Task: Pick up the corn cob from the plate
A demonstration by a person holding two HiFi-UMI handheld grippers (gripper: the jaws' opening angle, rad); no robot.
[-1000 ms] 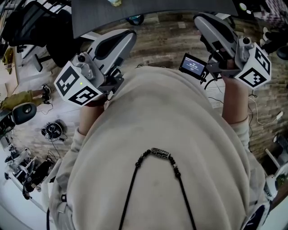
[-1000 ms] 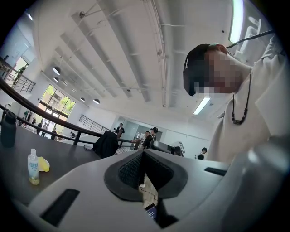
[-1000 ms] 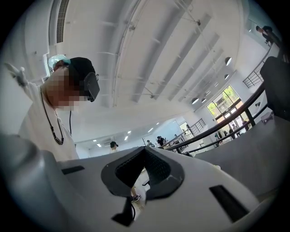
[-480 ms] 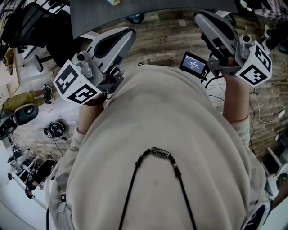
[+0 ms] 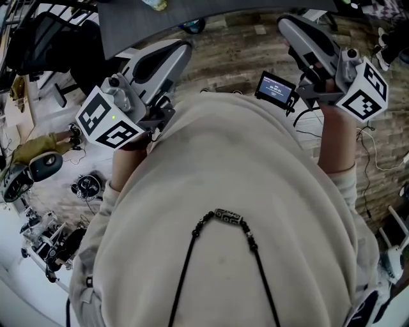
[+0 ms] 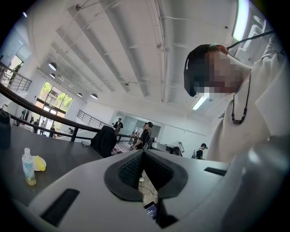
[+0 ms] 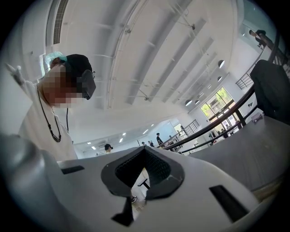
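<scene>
No corn cob or plate shows clearly in any view. In the head view my left gripper (image 5: 182, 48) and right gripper (image 5: 287, 25) are held level in front of the person's beige top, both short of the dark table (image 5: 211, 9). Both are shut with nothing between the jaws, as the left gripper view (image 6: 143, 153) and right gripper view (image 7: 144, 149) also show. Far to the left on the dark table (image 6: 68, 158) stand a small bottle (image 6: 28, 166) and a yellow thing (image 6: 39, 163) that is too small to identify.
Wooden floor lies below the grippers. Headphones (image 5: 89, 185), cables and gear (image 5: 48, 246) litter the floor at the left. A black chair (image 5: 57, 38) stands at the upper left. Railings and several people are in the background of both gripper views.
The head view has drifted slightly over the floor. Both grippers keep their places and stay shut.
</scene>
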